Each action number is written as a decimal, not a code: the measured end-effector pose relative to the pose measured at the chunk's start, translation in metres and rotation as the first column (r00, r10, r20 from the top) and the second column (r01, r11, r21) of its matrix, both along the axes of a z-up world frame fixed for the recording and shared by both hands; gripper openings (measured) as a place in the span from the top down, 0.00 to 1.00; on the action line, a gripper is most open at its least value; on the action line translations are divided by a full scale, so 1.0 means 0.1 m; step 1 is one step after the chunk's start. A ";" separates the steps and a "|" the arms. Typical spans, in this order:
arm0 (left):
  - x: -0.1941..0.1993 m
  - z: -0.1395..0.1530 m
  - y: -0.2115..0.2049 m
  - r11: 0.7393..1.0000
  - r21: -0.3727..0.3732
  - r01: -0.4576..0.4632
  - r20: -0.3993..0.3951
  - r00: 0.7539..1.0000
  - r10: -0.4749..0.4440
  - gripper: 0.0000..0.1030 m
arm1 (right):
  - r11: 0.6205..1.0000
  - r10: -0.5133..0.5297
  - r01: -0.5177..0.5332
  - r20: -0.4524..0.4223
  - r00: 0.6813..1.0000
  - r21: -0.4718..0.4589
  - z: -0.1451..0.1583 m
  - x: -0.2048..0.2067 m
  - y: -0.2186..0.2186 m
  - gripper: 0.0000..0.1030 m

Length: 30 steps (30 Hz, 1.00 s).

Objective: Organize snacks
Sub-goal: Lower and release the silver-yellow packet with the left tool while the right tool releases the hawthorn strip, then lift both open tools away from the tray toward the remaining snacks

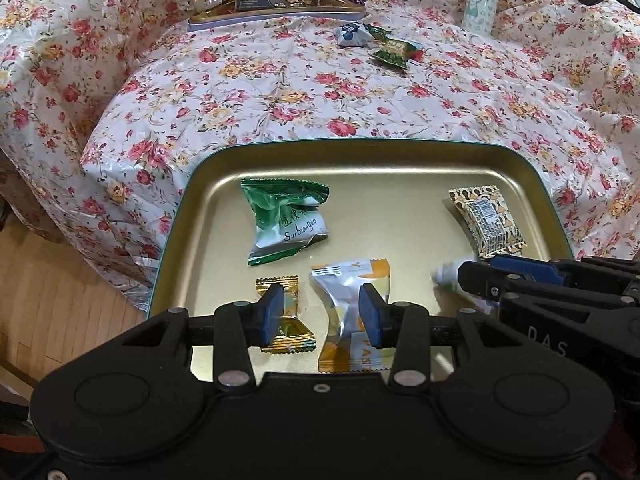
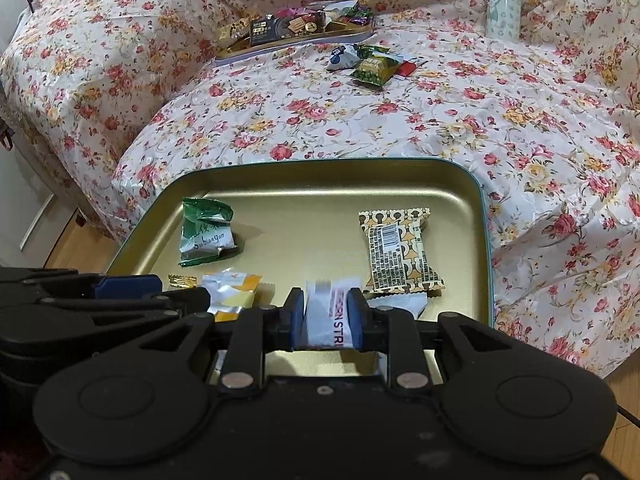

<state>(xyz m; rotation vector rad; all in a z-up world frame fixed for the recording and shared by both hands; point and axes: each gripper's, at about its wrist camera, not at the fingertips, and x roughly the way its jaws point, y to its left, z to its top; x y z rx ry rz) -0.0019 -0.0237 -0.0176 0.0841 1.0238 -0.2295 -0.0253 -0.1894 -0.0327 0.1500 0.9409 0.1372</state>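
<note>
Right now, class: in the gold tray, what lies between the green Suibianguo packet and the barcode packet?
Nothing: bare gold tray floor separates the green packet from the barcode packet, clearest in the right wrist view.

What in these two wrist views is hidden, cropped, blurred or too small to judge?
- White packet in the right gripper: print motion-blurred and cut by the pads, right wrist view.
- Far tray contents: too small to count, both views.
- Gold candy: partly behind a left gripper pad, left wrist view.
- Bottle: top cropped.
</note>
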 end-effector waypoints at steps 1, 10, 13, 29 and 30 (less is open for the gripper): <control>0.00 0.00 0.00 1.000 0.000 0.000 0.000 1.000 0.000 0.51 | 1.000 0.003 -0.003 0.001 1.000 0.001 0.00 0.00 -0.01 0.75; -0.02 0.01 0.00 1.000 0.006 -0.003 0.013 1.000 0.003 0.51 | 1.000 0.010 -0.010 0.021 1.000 -0.014 0.03 -0.03 -0.01 0.75; -0.02 0.02 0.00 1.000 0.008 -0.005 0.016 1.000 0.005 0.52 | 1.000 0.013 -0.012 0.027 1.000 -0.021 0.03 -0.04 -0.01 0.75; -0.02 0.06 0.04 1.000 0.007 -0.014 0.034 0.999 0.014 0.52 | 1.000 0.016 -0.015 0.040 0.999 -0.024 0.05 -0.07 0.00 0.75; -0.02 0.06 0.04 1.000 0.007 -0.015 0.038 0.999 0.014 0.52 | 1.000 0.016 -0.015 0.041 0.999 -0.024 0.05 -0.07 0.00 0.75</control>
